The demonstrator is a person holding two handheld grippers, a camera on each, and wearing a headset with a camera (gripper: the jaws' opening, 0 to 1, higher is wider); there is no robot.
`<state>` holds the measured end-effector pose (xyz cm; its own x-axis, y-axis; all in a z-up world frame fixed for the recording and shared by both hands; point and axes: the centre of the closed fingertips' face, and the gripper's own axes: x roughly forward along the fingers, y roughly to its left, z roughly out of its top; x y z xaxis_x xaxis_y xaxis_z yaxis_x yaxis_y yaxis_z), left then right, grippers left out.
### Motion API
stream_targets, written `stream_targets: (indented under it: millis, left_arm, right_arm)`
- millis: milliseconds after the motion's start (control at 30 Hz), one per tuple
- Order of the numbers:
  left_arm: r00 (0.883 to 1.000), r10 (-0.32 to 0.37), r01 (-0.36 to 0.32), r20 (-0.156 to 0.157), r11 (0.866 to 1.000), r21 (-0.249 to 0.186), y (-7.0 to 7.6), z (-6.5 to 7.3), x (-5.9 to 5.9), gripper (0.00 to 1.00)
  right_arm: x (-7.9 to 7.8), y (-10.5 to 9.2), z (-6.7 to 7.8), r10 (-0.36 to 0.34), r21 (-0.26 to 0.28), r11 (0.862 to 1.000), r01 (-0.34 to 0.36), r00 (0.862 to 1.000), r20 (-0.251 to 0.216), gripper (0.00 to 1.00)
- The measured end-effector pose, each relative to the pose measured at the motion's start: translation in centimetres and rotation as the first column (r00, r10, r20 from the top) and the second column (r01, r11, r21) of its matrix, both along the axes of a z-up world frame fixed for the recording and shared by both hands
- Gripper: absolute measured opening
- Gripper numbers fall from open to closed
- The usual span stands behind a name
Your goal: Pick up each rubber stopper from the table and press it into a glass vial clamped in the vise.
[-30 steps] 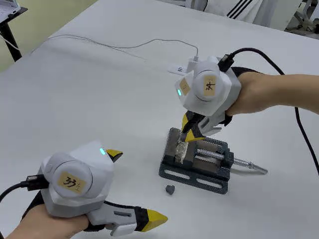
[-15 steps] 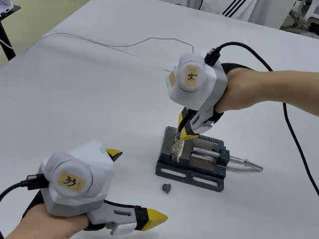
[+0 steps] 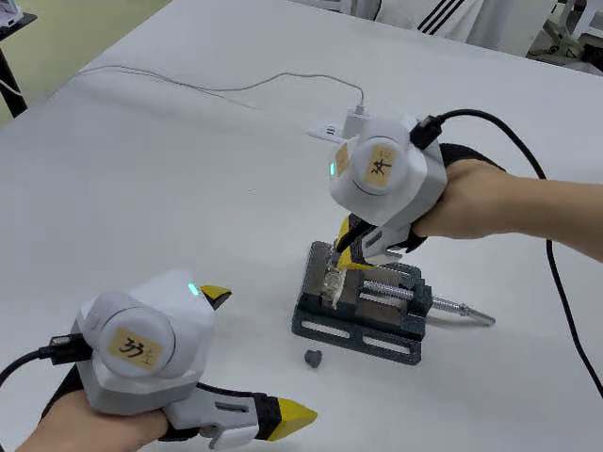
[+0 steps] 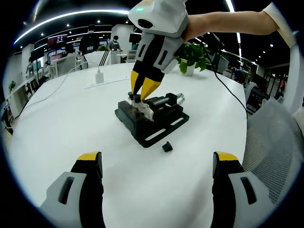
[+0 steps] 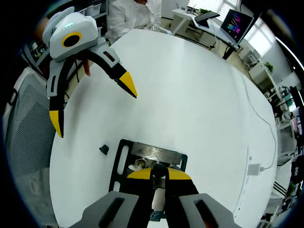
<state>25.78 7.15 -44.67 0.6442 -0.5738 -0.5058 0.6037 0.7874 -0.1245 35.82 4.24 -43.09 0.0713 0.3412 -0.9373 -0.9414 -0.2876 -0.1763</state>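
We hold the right claw (image 5: pixel 159 174) straight down over the vise (image 3: pixel 363 331), because a stopper goes into a vial's mouth only when pushed along the vial's axis. Its yellow tips are pinched nearly together on a small dark rubber stopper (image 5: pixel 159 169), which sits just over the clamped glass. The vise stands flat on the white surface (image 3: pixel 170 188) and grips the glass vial (image 3: pixel 332 284) upright between its steel faces, so that the glass cannot tip or slide under the push and we need no second claw to steady it. In the left gripper view there seem to be dark caps at the vial tops under the tips, but we cannot tell how many vials are clamped or which are already plugged. The left claw (image 3: pixel 254 354) hangs low at the near side, spread wide and holding nothing, well apart from the vise. We judge it is parked there to leave the work clear. A spare stopper (image 3: pixel 314 358) lies on the surface just in front of the vise base. It is a small, dark grey, squat plug, apparently waiting its turn.
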Motion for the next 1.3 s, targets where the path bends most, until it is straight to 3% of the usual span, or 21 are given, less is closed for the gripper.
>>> stream_targets:
  millis: [100, 367, 967, 1300]
  left_arm:
    - [1.000, -0.005, 0.005, -0.002, 1.000, 0.002, -0.1, -0.1, 0.0, 0.96]
    - [1.000, -0.011, 0.011, -0.003, 1.000, 0.001, -0.2, 0.0, 0.1, 0.96]
    - [1.000, -0.007, 0.007, -0.004, 1.000, -0.001, -0.2, -0.1, 0.1, 0.96]
    - [1.000, -0.008, 0.008, -0.003, 1.000, -0.002, -0.2, -0.1, 0.1, 0.96]
  right_arm:
    - [0.1, 0.1, 0.0, -0.021, 0.015, 1.000, 0.021, 1.000, -0.002, 0.03]
    - [0.2, 0.2, -0.2, -0.023, -0.013, 1.000, 0.024, 0.999, 0.039, 0.03]
    - [-0.1, 0.0, -0.2, 0.013, -0.030, 0.999, -0.014, 1.000, -0.008, 0.13]
    - [0.0, 0.2, 1.0, -0.003, 0.016, 1.000, 0.003, 0.999, -0.032, 0.13]
